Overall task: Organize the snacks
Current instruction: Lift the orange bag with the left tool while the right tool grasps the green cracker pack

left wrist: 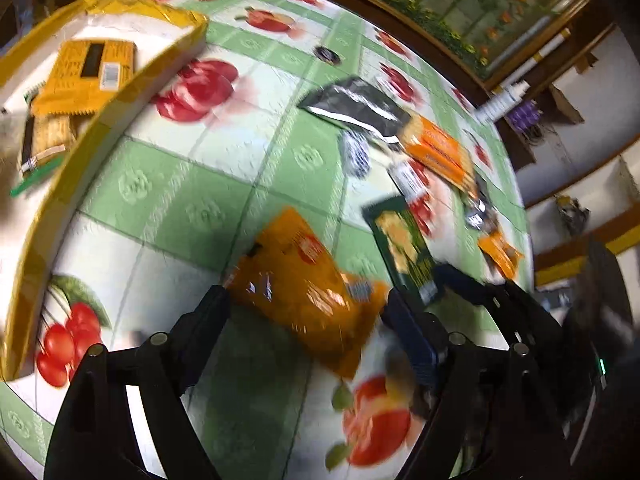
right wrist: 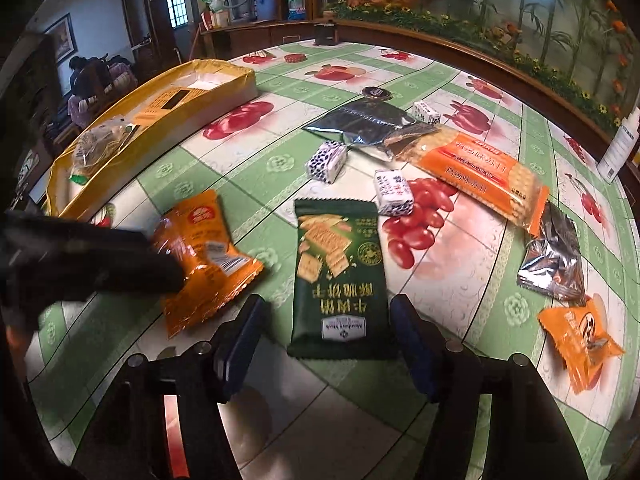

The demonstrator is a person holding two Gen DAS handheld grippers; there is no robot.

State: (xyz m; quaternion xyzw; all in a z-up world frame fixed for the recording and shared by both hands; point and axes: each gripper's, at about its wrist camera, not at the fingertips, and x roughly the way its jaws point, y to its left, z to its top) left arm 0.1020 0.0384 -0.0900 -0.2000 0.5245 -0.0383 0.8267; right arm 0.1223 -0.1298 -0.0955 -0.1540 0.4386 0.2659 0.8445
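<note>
Both wrist cameras looked down, close, over their own fingers onto the fruit-print tablecloth. The left view was tilted, tray at ten o'clock. Both shared the orange packet and green packet.

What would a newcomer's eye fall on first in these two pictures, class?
Probably the bright tablecloth, green checks with red fruit, strewn with snack packets. A dark green cracker pack lies flat between the open fingers of the right gripper, and an orange packet sits between the open fingers of the left gripper. At far left, a yellow-rimmed tray already holds a few packets.
</note>
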